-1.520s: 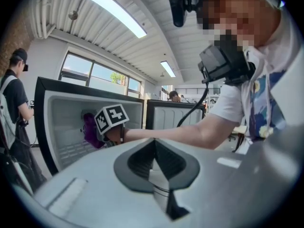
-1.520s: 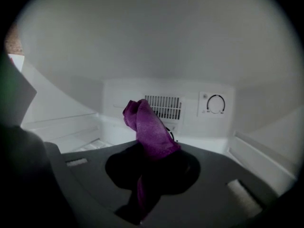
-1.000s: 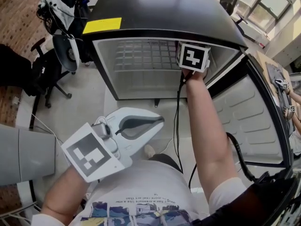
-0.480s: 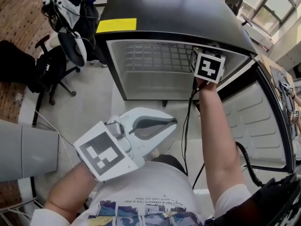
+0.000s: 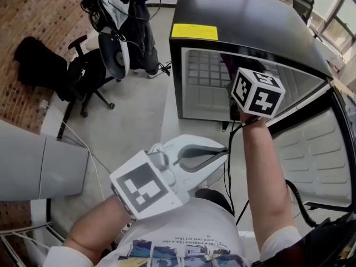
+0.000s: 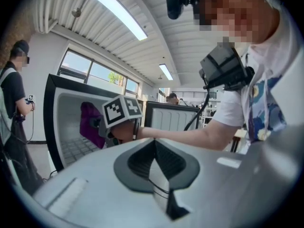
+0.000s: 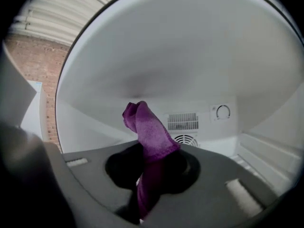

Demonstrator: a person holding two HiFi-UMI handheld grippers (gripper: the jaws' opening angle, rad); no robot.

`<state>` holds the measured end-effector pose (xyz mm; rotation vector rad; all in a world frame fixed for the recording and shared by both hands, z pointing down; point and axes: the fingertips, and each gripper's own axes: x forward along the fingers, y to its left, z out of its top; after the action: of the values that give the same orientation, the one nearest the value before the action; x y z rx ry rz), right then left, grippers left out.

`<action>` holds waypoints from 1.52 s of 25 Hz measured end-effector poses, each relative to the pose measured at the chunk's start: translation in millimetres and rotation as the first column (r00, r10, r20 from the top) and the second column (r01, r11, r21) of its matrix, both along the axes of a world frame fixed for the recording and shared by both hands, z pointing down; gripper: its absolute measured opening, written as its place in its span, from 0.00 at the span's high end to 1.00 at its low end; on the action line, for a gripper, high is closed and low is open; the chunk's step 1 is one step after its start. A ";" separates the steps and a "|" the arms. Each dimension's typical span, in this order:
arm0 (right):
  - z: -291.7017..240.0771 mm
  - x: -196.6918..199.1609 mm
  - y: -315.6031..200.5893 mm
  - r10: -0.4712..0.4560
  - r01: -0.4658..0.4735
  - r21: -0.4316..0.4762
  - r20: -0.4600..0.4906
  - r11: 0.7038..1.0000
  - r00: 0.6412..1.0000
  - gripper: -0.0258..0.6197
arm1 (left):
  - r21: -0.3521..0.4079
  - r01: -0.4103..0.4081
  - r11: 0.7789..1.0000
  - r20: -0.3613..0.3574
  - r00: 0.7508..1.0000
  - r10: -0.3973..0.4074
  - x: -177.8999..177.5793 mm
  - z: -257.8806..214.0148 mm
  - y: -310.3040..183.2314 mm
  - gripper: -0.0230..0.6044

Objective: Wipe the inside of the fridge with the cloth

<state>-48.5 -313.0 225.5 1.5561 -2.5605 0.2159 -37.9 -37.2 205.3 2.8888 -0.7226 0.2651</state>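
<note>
Black mini fridge (image 5: 250, 15) is sitting on the floor, top facing the head camera, with its door (image 5: 317, 149) swinging wide open to the right and showing the white ribbed liner. The white interior (image 7: 190, 56) is filling most of the right gripper view. A wire shelf grid (image 5: 208, 71) is showing inside the compartment.

An office chair (image 5: 83, 77) is standing well left of the fridge, in front of the brick wall (image 5: 39, 15). Another person (image 6: 14, 99) is standing beside the fridge in the left gripper view.

Left claw (image 5: 222, 152) is hanging low near the person's torso, well apart from the fridge opening. Its jaws are lying clenched together, nothing between them (image 6: 155, 151).

Right claw (image 7: 153, 167) is reaching into the fridge; from the head view only its marker cube (image 5: 257, 92) is showing at the fridge mouth. Its jaws are clamping the purple cloth (image 7: 147, 127), pinching it at the lower part.

The cloth's free end is sticking up past the claw tips, bunched and folded, pointing toward the back wall. I cannot tell whether it is touching any wall. The left gripper view is also showing it inside the compartment (image 6: 88, 125).

A yellow label (image 5: 194, 31) is sitting on the fridge top near the front edge. On the back wall, a slotted vent (image 7: 183, 121) and a thermostat dial (image 7: 222, 111) are sitting side by side, right of the cloth.
</note>
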 end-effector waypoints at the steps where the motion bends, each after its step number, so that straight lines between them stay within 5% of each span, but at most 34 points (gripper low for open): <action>1: 3.7 -12.6 4.8 -0.021 0.021 -0.008 0.010 1.000 1.000 0.87 | -0.001 0.004 1.000 0.001 1.000 -0.004 -4.9 2.0 2.4 0.96; 7: 24.5 -87.2 21.2 -0.080 0.081 -0.026 0.039 0.996 0.996 0.87 | -0.010 0.027 1.000 0.013 1.000 -0.027 -49.4 18.6 14.3 0.96; 17: 56.1 -132.1 46.0 -0.118 0.134 -0.111 0.136 0.985 0.984 0.87 | -0.001 0.050 0.999 0.006 0.999 -0.050 -65.9 25.3 29.2 0.96; 38: 75.7 -25.7 26.2 0.085 -0.079 -0.132 0.040 0.988 0.996 0.87 | -0.028 -0.077 0.997 0.005 0.997 0.077 -30.0 24.7 27.4 0.96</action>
<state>-74.2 -286.8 301.2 1.6275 -2.4617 0.4229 -68.0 -9.8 230.0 2.8944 -0.6040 0.2904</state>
